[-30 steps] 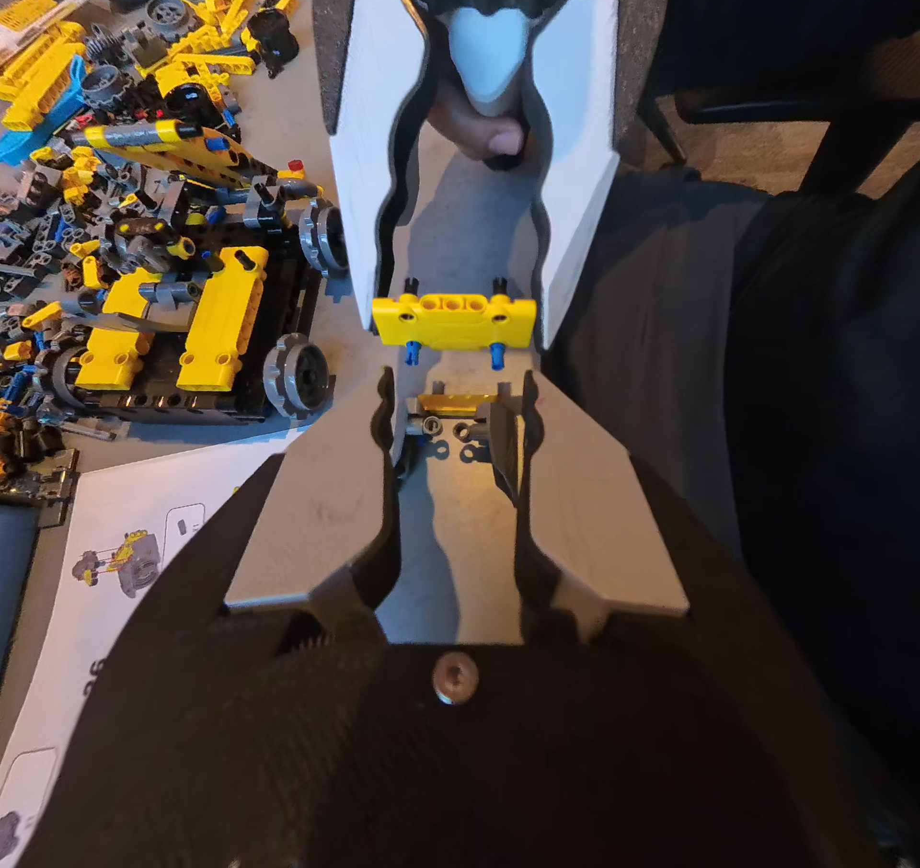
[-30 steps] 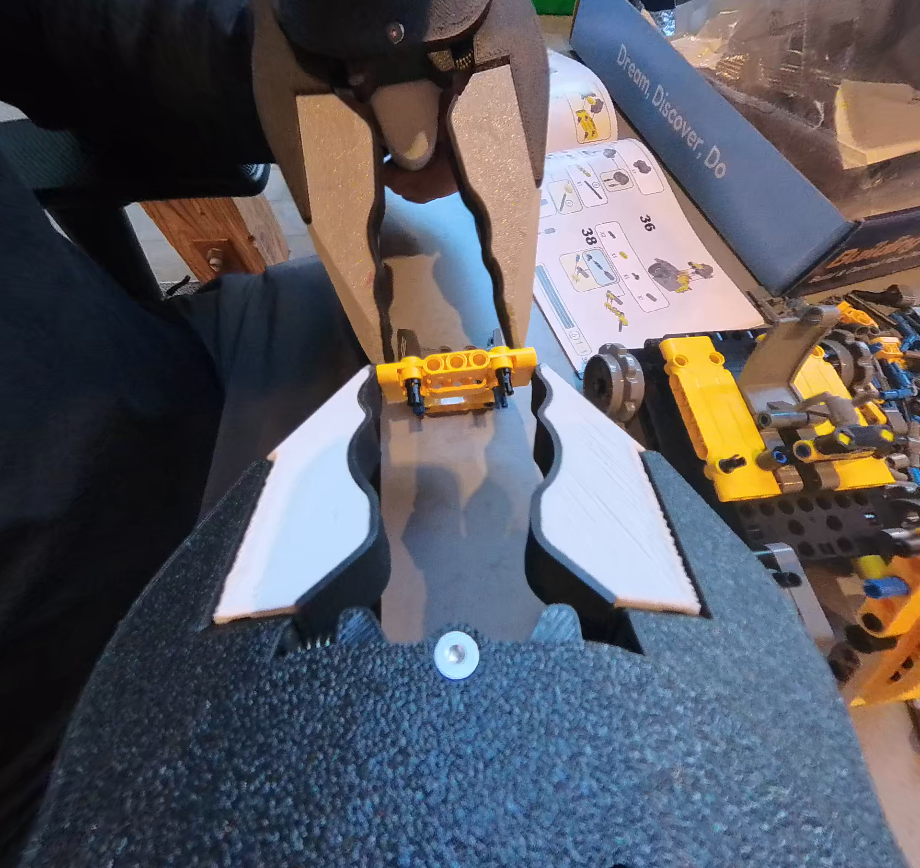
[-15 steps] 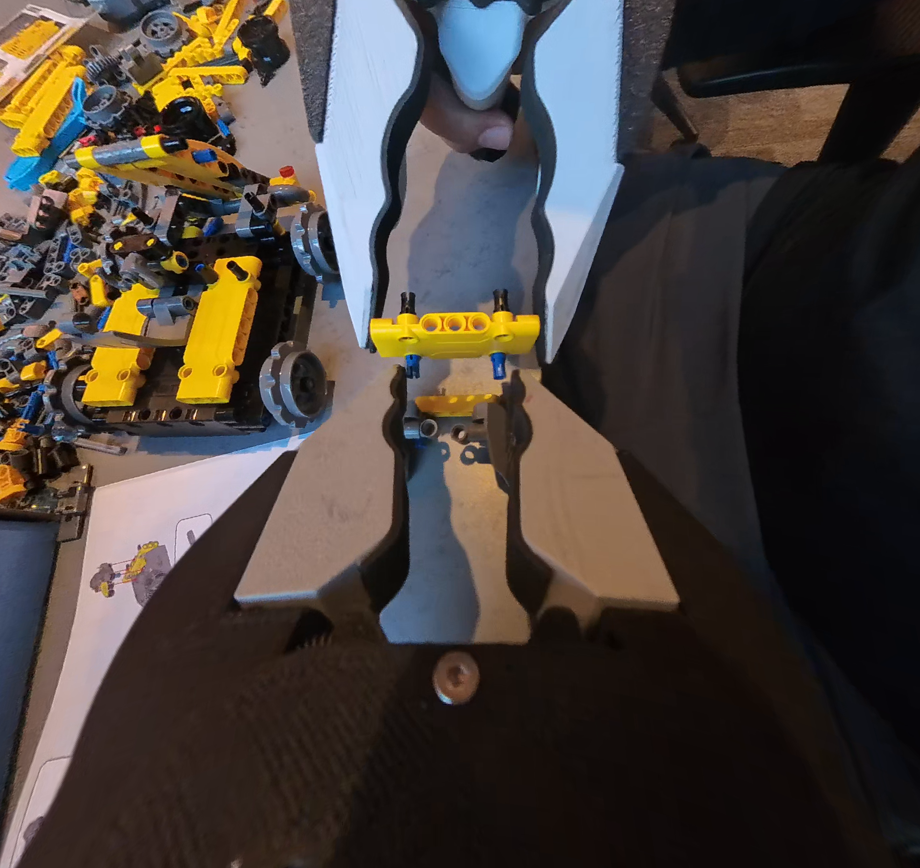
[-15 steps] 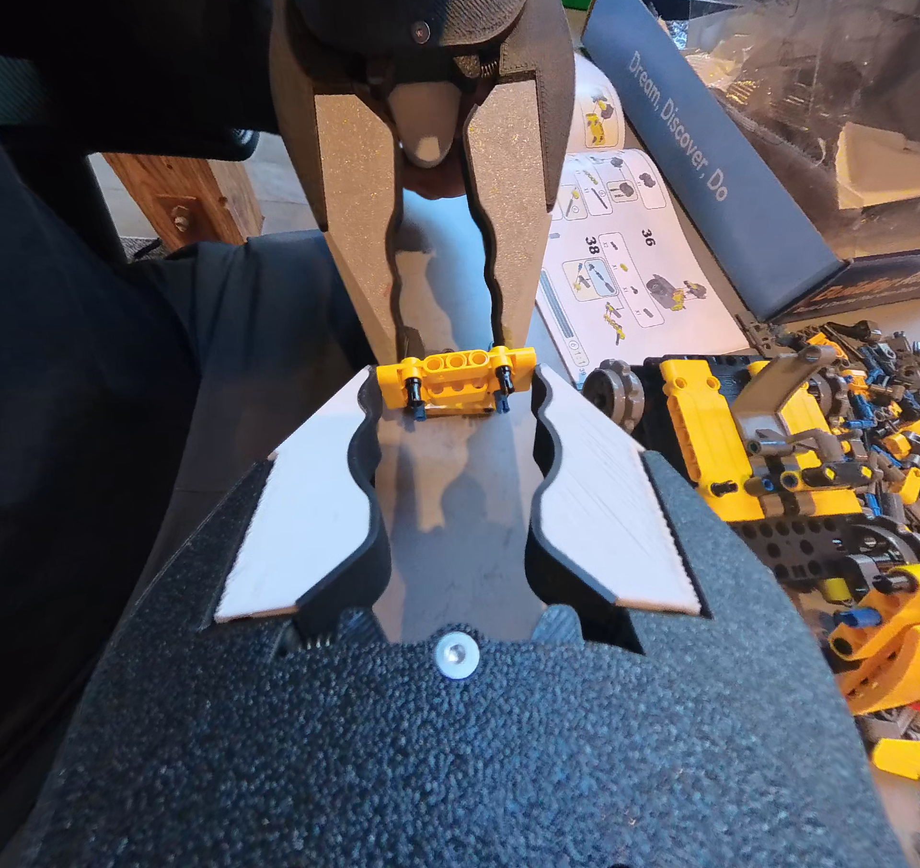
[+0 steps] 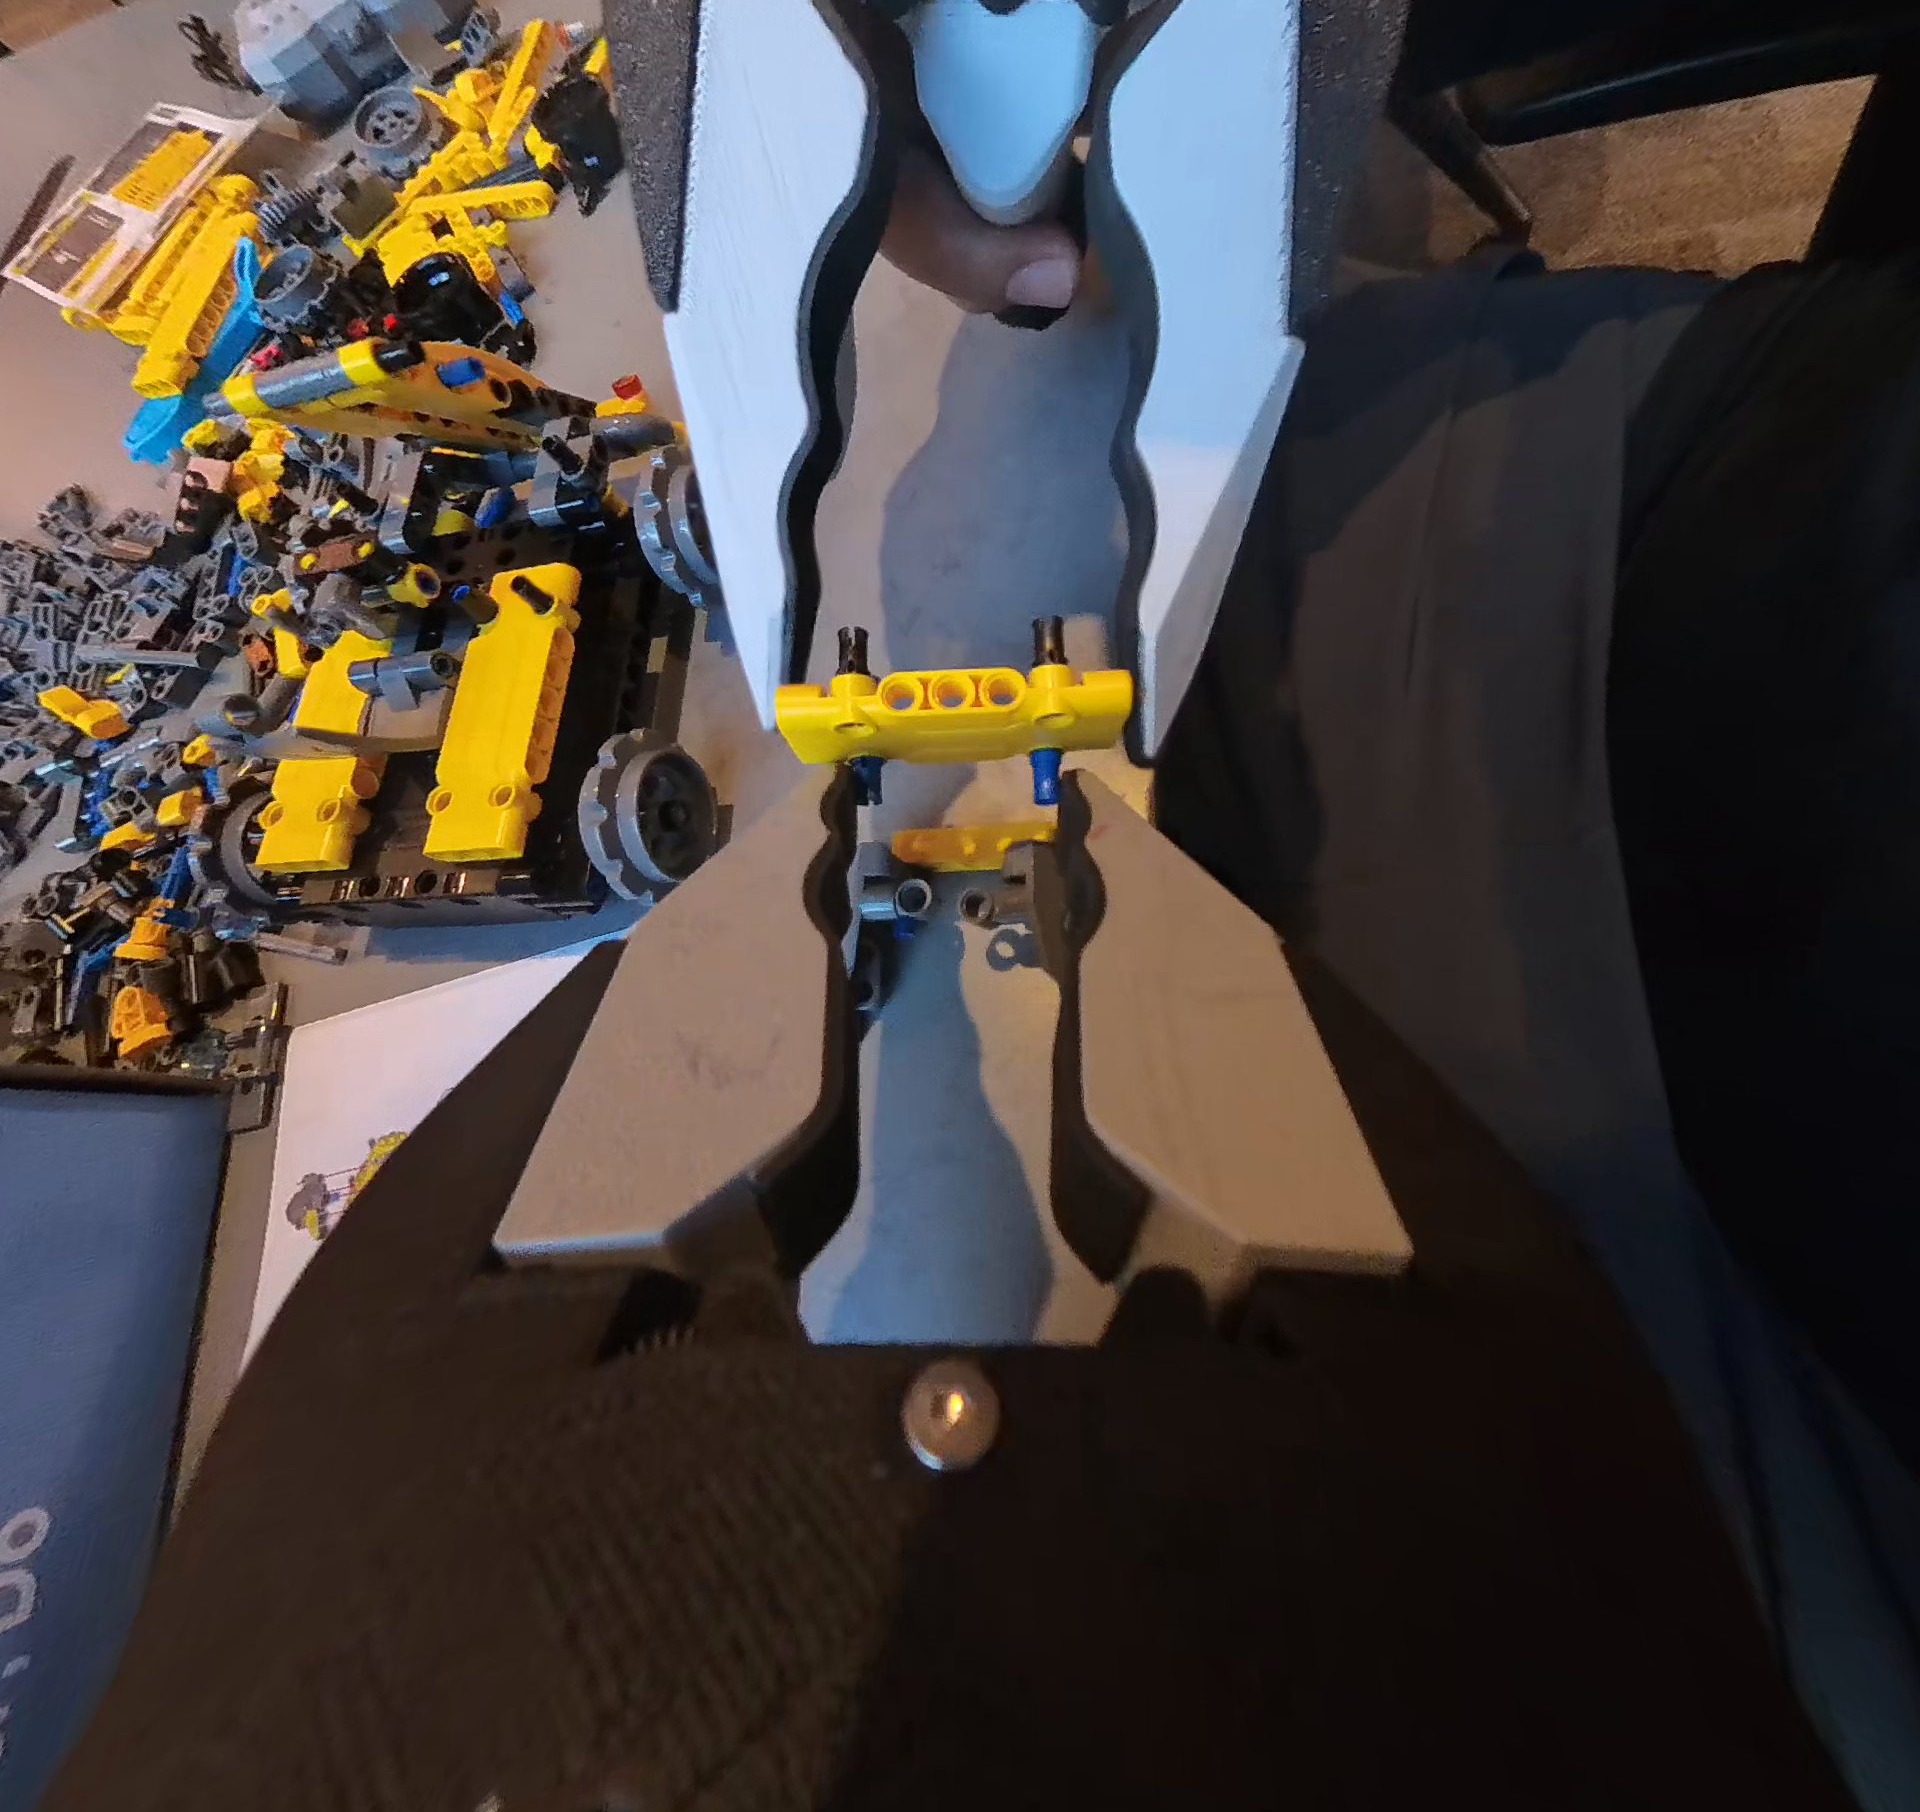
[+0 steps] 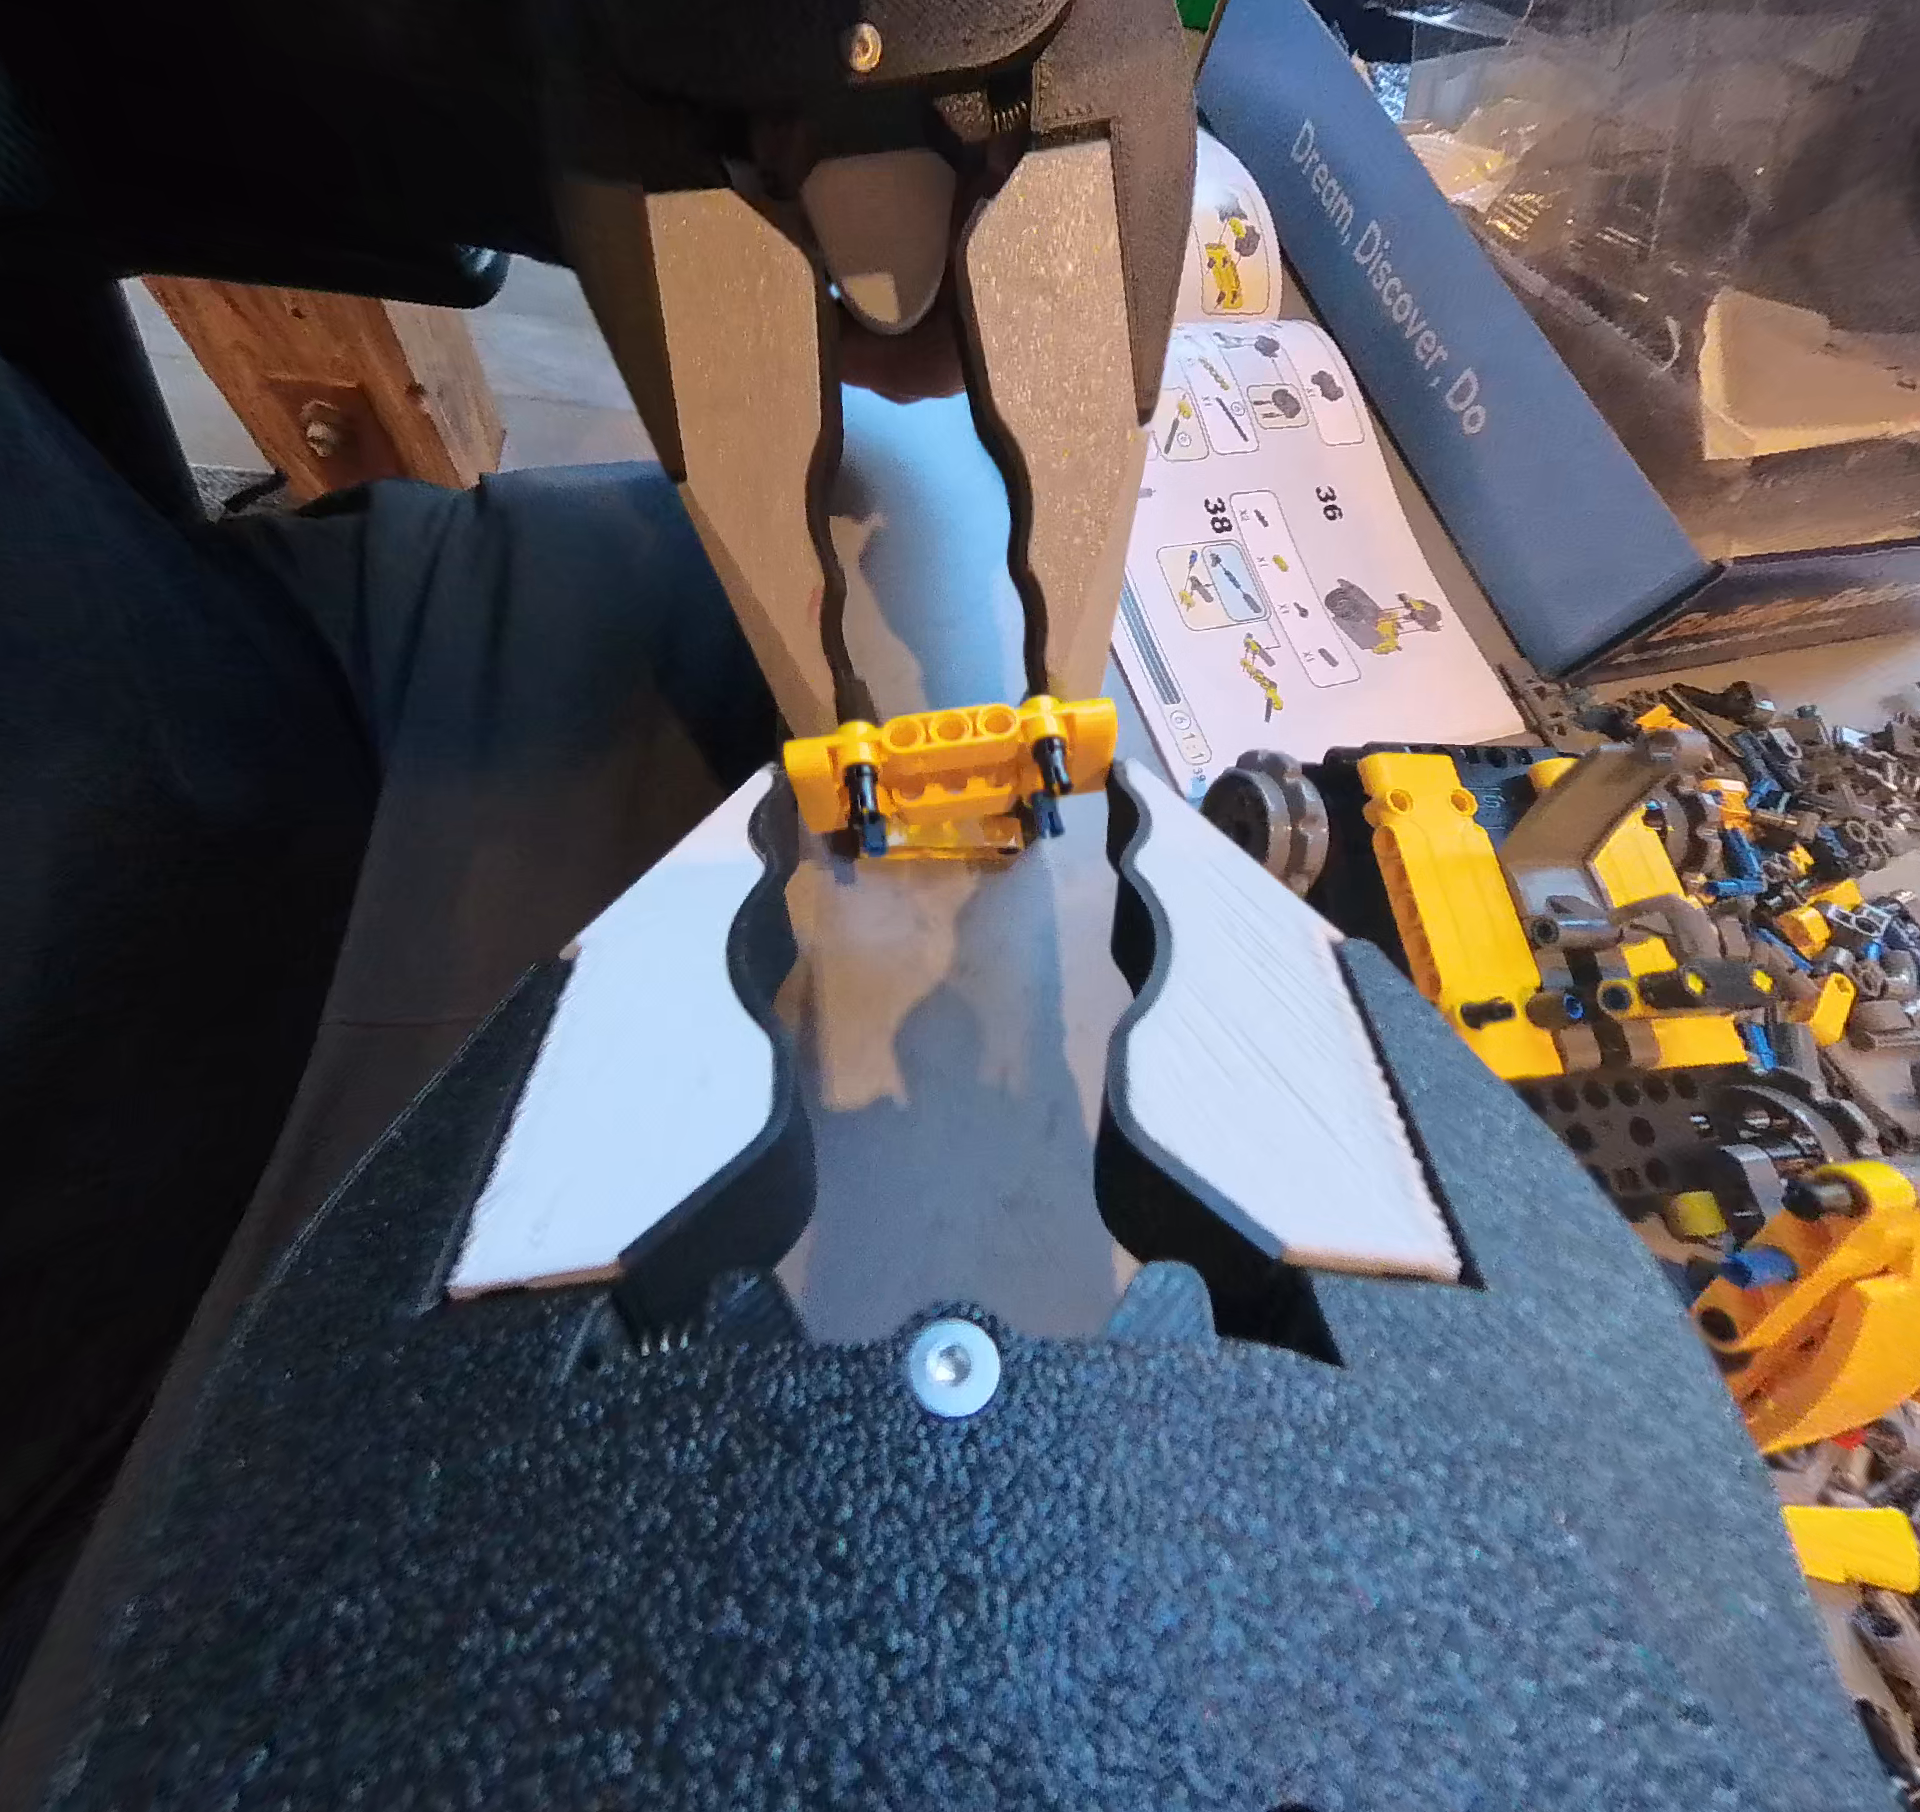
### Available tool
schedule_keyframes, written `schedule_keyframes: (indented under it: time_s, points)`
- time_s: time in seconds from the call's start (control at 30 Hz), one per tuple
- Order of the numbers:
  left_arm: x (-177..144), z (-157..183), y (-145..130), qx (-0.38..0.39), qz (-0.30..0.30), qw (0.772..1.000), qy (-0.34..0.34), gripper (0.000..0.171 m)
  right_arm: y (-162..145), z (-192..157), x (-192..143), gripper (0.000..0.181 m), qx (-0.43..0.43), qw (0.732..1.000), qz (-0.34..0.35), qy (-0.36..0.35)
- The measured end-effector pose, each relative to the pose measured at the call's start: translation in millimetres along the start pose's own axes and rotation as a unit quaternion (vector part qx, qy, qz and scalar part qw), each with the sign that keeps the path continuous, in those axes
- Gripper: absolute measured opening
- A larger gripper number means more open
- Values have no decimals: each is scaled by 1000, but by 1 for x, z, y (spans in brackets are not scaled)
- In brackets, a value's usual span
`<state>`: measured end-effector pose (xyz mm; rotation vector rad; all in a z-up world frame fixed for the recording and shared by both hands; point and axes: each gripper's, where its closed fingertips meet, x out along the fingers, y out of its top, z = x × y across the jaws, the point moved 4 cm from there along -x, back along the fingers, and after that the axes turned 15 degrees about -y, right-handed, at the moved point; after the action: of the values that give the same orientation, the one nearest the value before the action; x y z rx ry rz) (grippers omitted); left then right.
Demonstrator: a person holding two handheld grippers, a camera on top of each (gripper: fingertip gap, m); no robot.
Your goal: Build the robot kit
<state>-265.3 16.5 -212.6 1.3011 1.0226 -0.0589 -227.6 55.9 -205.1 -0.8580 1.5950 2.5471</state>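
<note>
My right gripper (image 6: 948,791), with white fingers, is shut on a yellow holed panel piece (image 6: 951,760) that carries black and blue pins. It holds the piece crosswise above the grey table. My left gripper (image 5: 948,858), with grey fingers, is shut on a small grey and yellow assembly (image 5: 940,874). The two grippers face each other tip to tip. In the left wrist view the right gripper (image 5: 954,723) holds the yellow piece (image 5: 951,718) just above the assembly, its blue pins beside my left fingertips. In the right wrist view the left gripper (image 6: 945,708) is mostly behind the yellow piece.
A half-built yellow and black vehicle (image 5: 436,754) with grey wheels stands beside the grippers and also shows in the right wrist view (image 6: 1507,952). Loose bricks (image 5: 104,619) lie beyond it. An open instruction booklet (image 6: 1299,599) and a blue box (image 6: 1455,328) lie nearby. A person's dark clothing (image 5: 1558,723) borders the table edge. Less than 4 cm separates the two grippers' tips.
The two grippers have closed in on each other. The yellow piece now sits nearer the small assembly, its blue pins level with the left fingertips. Both grips are unchanged.
</note>
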Motion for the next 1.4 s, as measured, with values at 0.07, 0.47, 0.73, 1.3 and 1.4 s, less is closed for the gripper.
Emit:
schedule_keyframes:
  time_s: [0.07,0.47,0.73,1.3,1.4]
  points:
    - [-1,0,0,-5,12,1000,-7,36,-2,0,-1,58,6,1000,-1,3]
    - [2,5,-3,1,9,999,-34,37,-5,-6,1,59,8,1000,5,16]
    - [1,6,-1,9,20,999,-35,37,-3,-8,0,59,19,1000,19,12]
    - [10,-6,-28,-107,-56,989,-86,57,-23,-1,-11,59,101,994,-40,3]
    - [13,-6,-25,-89,-61,989,-104,56,-17,0,-26,59,157,988,2,-11]
